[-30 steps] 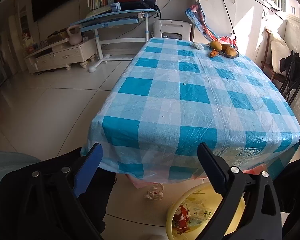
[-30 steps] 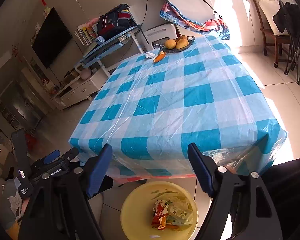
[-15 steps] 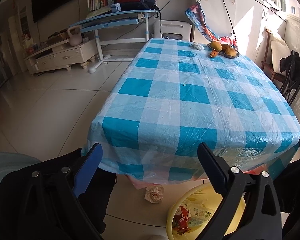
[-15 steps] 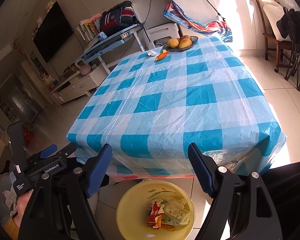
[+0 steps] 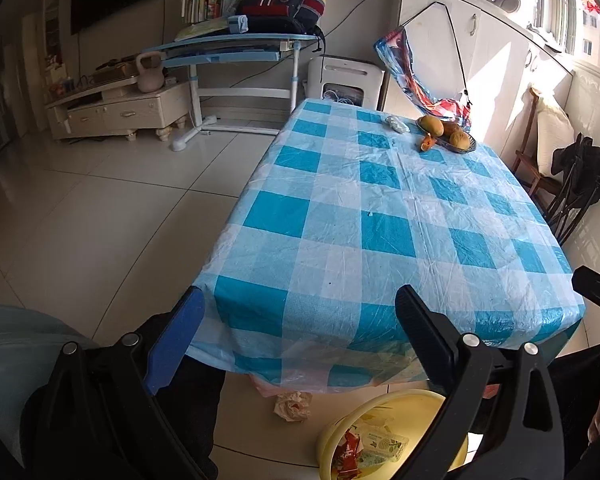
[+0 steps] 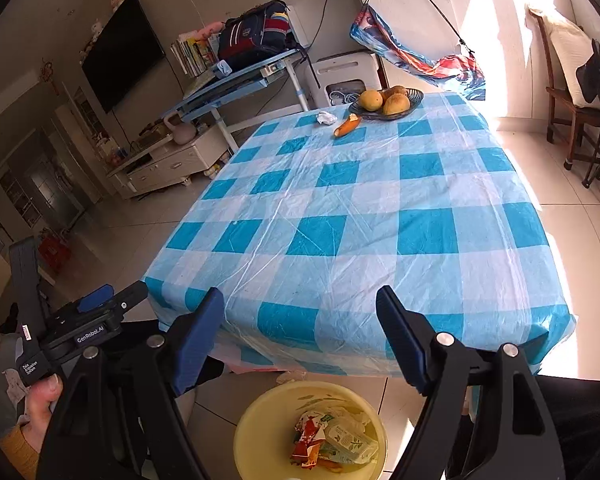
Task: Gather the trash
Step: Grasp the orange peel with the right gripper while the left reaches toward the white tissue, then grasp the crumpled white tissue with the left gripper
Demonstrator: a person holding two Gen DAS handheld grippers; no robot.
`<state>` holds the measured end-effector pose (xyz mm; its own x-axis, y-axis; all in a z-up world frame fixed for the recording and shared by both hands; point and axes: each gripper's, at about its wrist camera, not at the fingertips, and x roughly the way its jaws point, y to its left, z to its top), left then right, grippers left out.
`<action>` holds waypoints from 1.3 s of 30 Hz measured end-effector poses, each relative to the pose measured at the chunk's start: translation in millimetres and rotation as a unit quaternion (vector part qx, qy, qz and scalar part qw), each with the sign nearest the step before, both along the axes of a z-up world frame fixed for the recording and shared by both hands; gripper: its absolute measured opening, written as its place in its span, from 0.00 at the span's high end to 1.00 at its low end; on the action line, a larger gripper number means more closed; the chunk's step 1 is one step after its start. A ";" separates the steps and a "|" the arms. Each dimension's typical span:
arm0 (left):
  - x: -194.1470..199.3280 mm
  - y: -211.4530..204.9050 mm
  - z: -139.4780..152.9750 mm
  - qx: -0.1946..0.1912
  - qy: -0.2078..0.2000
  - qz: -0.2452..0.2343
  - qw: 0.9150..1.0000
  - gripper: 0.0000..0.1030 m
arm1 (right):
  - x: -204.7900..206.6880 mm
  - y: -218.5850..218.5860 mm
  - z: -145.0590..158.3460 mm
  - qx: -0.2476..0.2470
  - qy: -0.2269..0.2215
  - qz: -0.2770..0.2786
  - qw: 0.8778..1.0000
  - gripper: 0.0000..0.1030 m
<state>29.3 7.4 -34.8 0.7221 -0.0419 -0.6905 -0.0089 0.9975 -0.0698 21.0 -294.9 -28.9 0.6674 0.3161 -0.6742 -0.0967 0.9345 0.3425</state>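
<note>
Both of your grippers are empty: the left gripper [image 5: 300, 328] has its jaws spread wide with nothing between them, and the right gripper [image 6: 300, 328] is spread the same way, also holding nothing. They point down over the near edge of the table [image 6: 380, 208] with its blue-and-white checked cover.

What looks done: the yellow basin [image 6: 260, 420] on the floor, right below the near table edge, already holds several wrappers [image 6: 332, 440], a red-orange packet and a pale green-printed one among them. The near and middle stretch of the table carries no litter that you can make out.

What looks left, as a judgement from here:
- A crumpled paper wad [image 5: 294, 400] lies on the floor tiles just under the hanging edge of the cover, a little to the left of the basin and outside it. It is the closest piece to you.
- At the far end of the table a small white crumpled scrap [image 6: 326, 118] sits just left of the fruit dish [image 6: 416, 100], with an orange peel-like piece [image 6: 346, 125] beside it, touching the cloth and not in the dish. Whether that orange piece is waste or food you cannot tell from this range.

The fruit in the dish is probably not yours to take, so roughly two or three pieces remain
</note>
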 end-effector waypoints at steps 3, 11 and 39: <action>18.9 -0.2 9.7 0.002 -0.003 -0.008 1.000 0.08 | 38.1 -7.3 7.6 -0.008 -0.006 -0.004 1.000 0.27; 92.4 -9.8 26.0 0.007 -0.007 -0.036 0.999 0.08 | 161.5 -23.8 -4.5 -0.013 0.009 -0.018 1.000 0.27; 417.7 -165.1 -29.7 0.003 0.067 -0.075 0.995 0.09 | 227.9 -41.3 -61.6 -0.059 0.106 0.101 0.987 0.86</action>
